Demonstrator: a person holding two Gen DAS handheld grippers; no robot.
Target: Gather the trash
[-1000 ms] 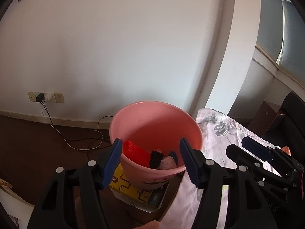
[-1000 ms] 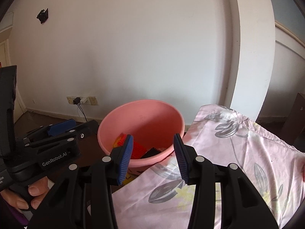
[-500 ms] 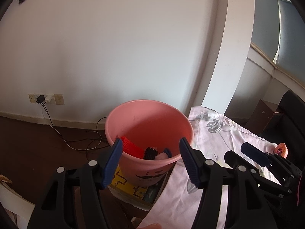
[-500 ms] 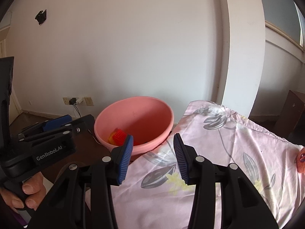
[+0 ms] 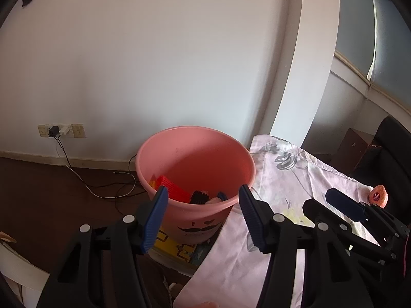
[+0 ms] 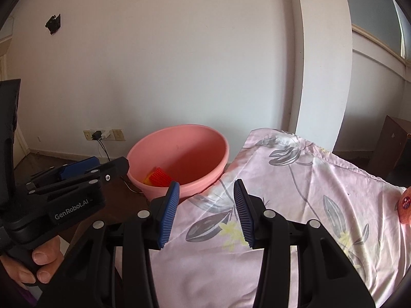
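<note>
Both tongs empty: left tongs [image 5: 203,215] closing on nothing, right tongs [image 6: 205,213] half-open. Pink bucket [image 5: 195,154] at 12 o'clock holds trash; pink wrapper [image 6: 404,208] waits at 3 o'clock on table cloth [image 6: 295,192], likely next.

Pink bucket [image 5: 195,154]; pale pink floral cloth [image 6: 295,179]

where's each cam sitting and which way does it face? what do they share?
Left wrist: on the left gripper, tilted down at the pink bucket; empty jaws closing, right gripper alongside.
Right wrist: on the right gripper, facing the flowered cloth; open empty jaws, left gripper, hand.
Shared: bucket, cloth, wall socket.
</note>
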